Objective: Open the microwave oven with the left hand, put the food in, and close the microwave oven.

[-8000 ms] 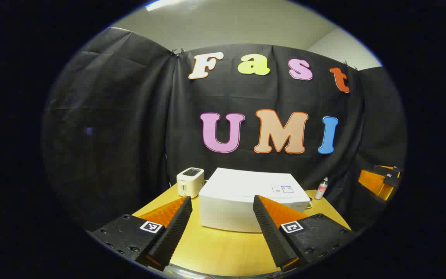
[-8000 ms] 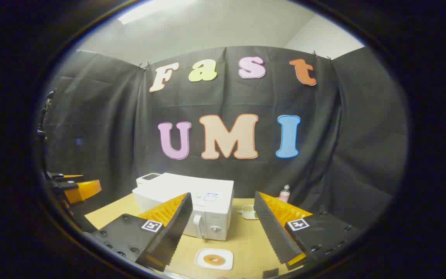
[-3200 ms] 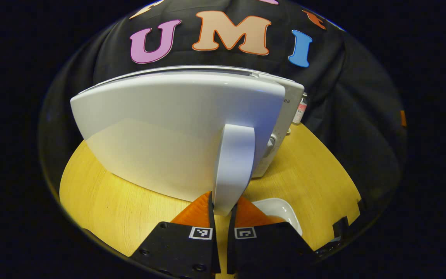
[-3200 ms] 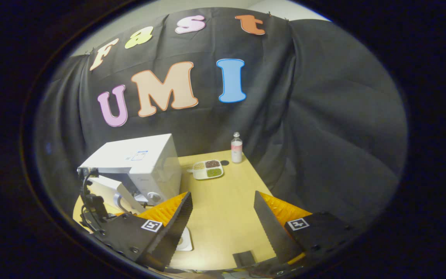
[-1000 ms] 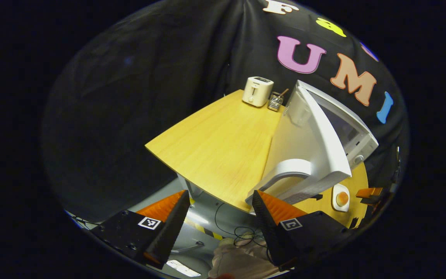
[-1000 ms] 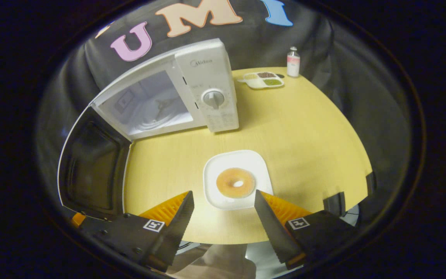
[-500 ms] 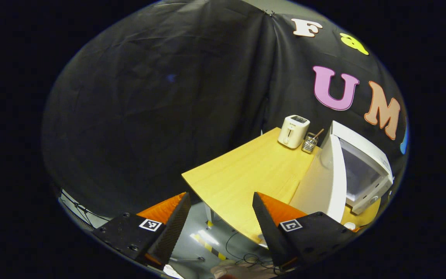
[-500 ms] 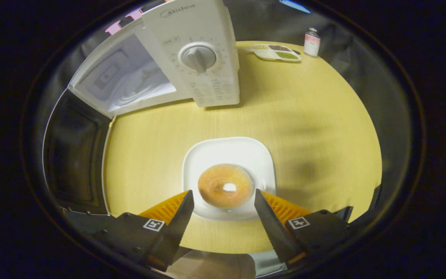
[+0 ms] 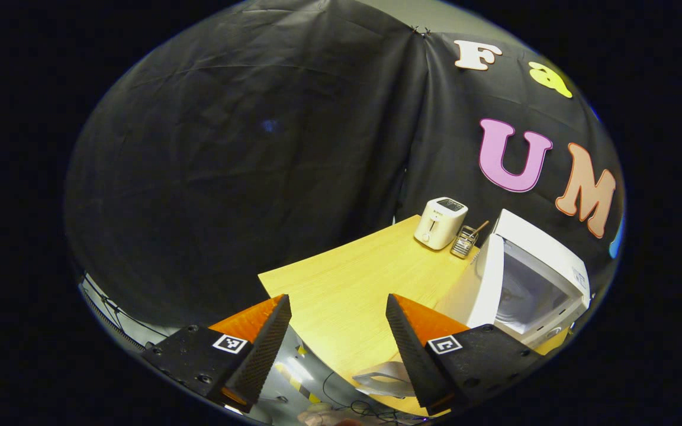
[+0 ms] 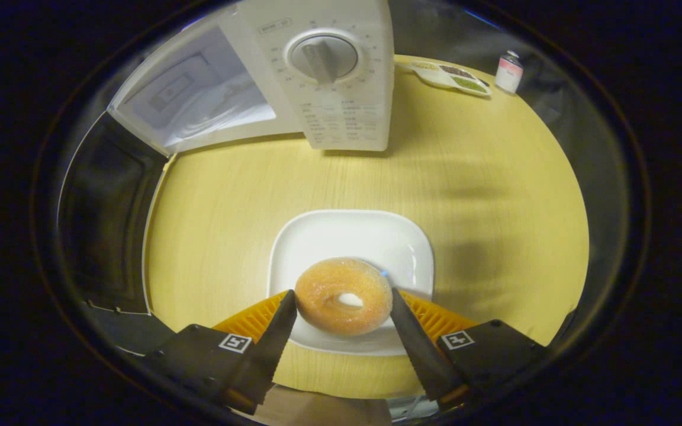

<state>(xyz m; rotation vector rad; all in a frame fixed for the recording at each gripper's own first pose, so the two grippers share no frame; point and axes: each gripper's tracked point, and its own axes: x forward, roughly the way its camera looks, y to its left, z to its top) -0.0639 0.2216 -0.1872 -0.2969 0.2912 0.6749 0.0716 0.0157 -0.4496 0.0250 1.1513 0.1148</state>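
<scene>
A glazed doughnut (image 10: 344, 296) lies on a white square plate (image 10: 350, 234) on the yellow table. My right gripper (image 10: 341, 299) is open and low over the plate, one finger at each side of the doughnut, close to its edges. Behind the plate stands the white microwave (image 10: 332, 71), its cavity (image 10: 199, 100) showing and its door (image 10: 104, 225) swung wide to the left. My left gripper (image 9: 336, 300) is open and holds nothing, hanging off the table's near left corner. From there the microwave (image 9: 545, 278) stands at the right, its open door (image 9: 483, 284) edge-on.
A white toaster (image 9: 440, 222) and a wire utensil holder (image 9: 464, 241) stand at the table's back left. A divided dish of grains (image 10: 450, 74) and a small bottle (image 10: 508, 63) are at the back right. Cables lie on the grey floor (image 9: 299, 378).
My right gripper has dropped and moved forward, so its fingers now flank the doughnut. My left gripper let go of the door handle earlier and has drifted away left of the open door.
</scene>
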